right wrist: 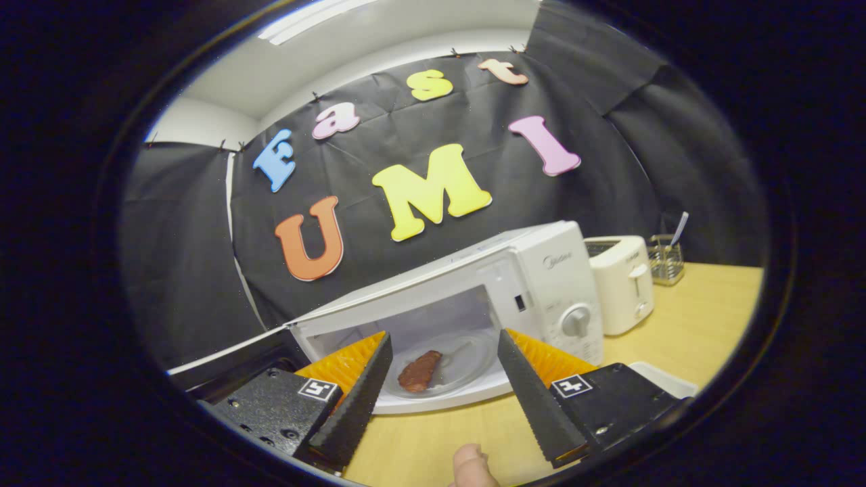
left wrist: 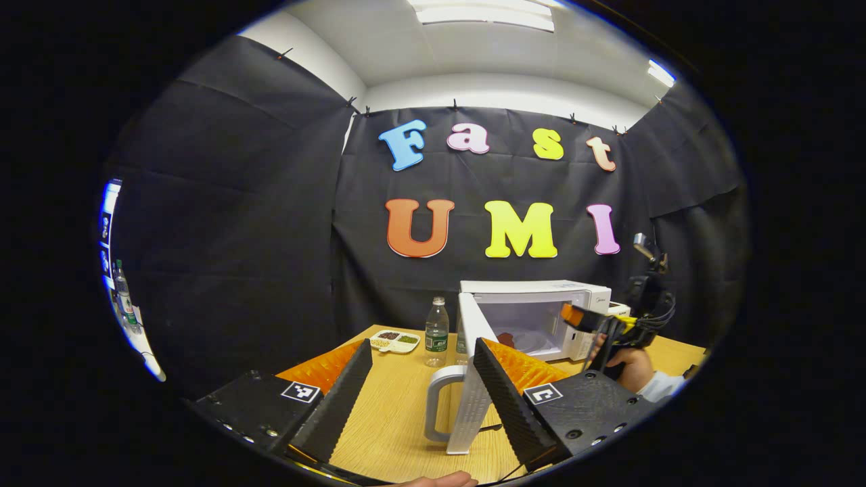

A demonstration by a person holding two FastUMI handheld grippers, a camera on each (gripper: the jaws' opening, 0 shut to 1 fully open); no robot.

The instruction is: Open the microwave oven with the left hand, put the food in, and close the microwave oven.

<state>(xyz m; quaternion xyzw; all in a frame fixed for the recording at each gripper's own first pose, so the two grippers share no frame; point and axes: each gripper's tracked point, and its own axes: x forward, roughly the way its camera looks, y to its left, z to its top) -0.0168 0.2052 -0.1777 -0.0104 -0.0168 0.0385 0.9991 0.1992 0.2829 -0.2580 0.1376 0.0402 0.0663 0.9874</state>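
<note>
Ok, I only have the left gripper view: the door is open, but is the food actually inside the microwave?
Observer: Yes, the food lies on the glass plate inside the microwave.
Operator: Is the right gripper holding anything?
Observer: No, the right gripper is open, with nothing between its fingers.
Operator: What's on the microwave's far side?
Observer: A wire holder with a utensil stands past the toaster.

Wooden table (left wrist: 399, 412). Water bottle (left wrist: 436, 331) upright at 12 o'clock; divided snack dish (left wrist: 395, 341) just beside it at 11 o'clock. Right gripper view: toaster (right wrist: 621, 283) at 2 o'clock, wire utensil holder (right wrist: 666, 260) beyond it.
</note>
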